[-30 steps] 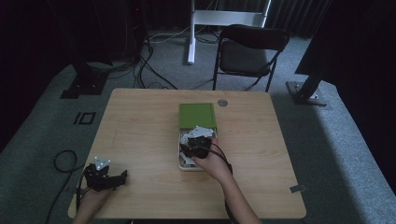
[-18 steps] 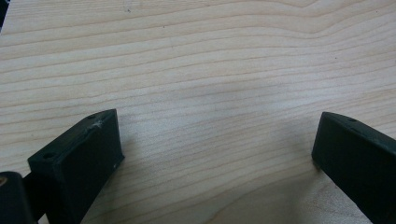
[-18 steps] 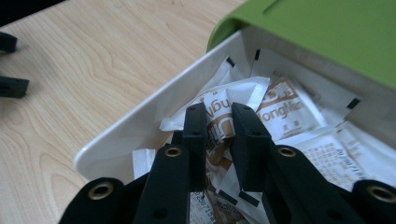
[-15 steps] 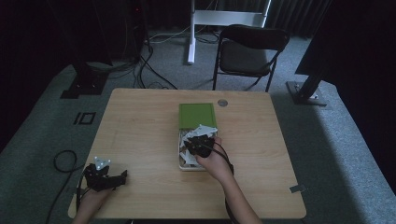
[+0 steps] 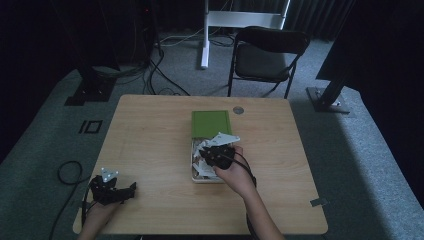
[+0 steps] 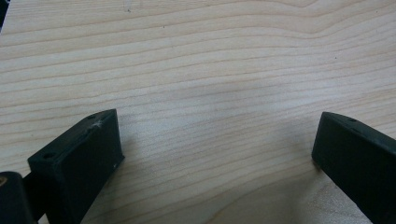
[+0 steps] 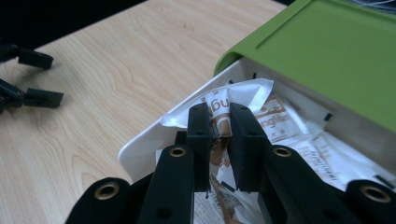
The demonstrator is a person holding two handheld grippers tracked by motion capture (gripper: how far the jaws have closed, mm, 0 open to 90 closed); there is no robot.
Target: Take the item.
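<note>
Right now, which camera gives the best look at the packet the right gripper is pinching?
The right gripper view: the white and brown packet sits clamped between the right gripper jaws, its print readable. The high view shows it small and pale at the white box. The left gripper view looks at bare table.

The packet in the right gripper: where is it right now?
The packet is pinched between the right gripper's fingers, just above the white box beside its green lid, near the table's middle in the high view.

The right gripper [image 5: 218,154] sits over the white tray [image 5: 195,178] of sachets [image 5: 204,169], beside the green lid [image 5: 211,122]; the left gripper [image 5: 112,190] rests near the table [image 5: 150,135] corner.
</note>
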